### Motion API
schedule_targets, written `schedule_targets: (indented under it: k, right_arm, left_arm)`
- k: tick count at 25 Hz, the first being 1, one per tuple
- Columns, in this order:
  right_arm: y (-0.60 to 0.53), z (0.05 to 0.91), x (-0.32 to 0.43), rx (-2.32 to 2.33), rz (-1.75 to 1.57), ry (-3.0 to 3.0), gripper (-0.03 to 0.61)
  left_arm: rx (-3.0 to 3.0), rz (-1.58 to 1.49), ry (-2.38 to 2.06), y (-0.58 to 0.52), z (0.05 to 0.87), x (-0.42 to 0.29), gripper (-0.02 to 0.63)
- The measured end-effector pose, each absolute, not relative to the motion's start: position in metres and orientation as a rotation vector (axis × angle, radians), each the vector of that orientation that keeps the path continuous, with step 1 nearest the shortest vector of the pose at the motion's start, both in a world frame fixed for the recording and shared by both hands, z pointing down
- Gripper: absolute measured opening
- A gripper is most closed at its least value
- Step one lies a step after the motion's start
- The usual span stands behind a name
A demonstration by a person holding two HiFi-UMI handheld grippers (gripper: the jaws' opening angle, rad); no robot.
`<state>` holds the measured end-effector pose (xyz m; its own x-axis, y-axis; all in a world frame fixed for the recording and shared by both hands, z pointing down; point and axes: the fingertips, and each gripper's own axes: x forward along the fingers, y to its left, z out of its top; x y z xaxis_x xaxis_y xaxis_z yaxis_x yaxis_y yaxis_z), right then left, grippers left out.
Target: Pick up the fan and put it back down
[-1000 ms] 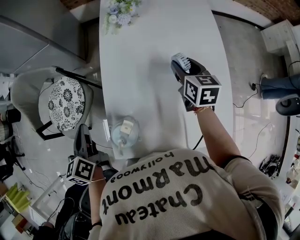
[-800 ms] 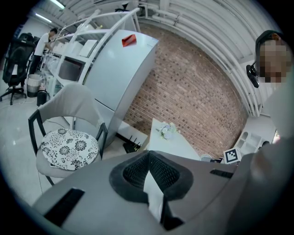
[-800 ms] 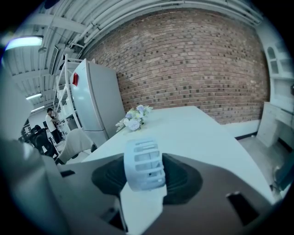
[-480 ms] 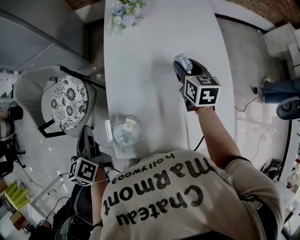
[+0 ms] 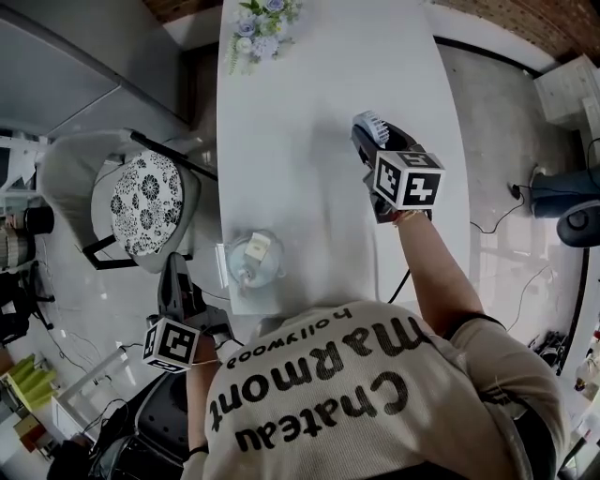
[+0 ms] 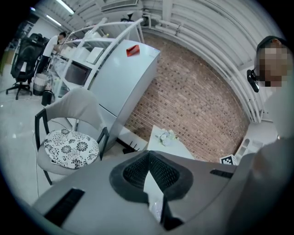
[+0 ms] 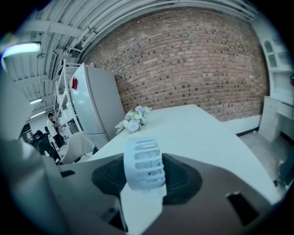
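**Firmly gripped: white fan in the right claw, over the table**

Nearest, at the bottom of the head view, is the person's pale T-shirt (image 5: 375, 394) with dark lettering across it. At the lower left, off the table's edge and over the floor, the left gripper (image 5: 174, 265) is closed: in its own view the dark pads meet at their tips with nothing between them.

Just right of that claw, near the bottom edge of the long white table (image 5: 300, 84), stands a clear glass dish (image 5: 232, 265) with a small pale block in it.

Further up, right of centre, the right gripper (image 5: 370, 139) reaches out over the tabletop. Its jaws stand partly open and are clamped on the small white fan (image 5: 367, 121), one pad on each side. In the right gripper view the fan's slatted round head rises upright above the pads, with the tabletop spread out beyond it. Whether the fan's underside touches the table I cannot tell. It is well apart from the glass dish.

At the left of the head view a chair (image 5: 58, 178) with a flower-patterned cushion (image 5: 145, 202) stands just beside the table. A bunch of pale flowers (image 5: 261, 19) lies at the table's top end. Beyond that, the right gripper view shows a brick wall (image 7: 193, 59) and a tall grey refrigerator (image 7: 94, 108) at the left.
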<state>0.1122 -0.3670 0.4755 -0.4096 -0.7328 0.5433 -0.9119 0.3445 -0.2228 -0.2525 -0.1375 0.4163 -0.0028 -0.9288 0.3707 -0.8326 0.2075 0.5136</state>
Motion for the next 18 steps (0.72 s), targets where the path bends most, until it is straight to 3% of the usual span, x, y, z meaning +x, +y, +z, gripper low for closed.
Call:
schedule_targets:
  k: [18]
  right_arm:
    - [-0.360, 0.477, 0.110, 1.413, 0.675, -2.296, 0.206]
  left_arm:
    - [1.627, -0.180, -1.909, -0.099, 0.395, -0.237, 0.002]
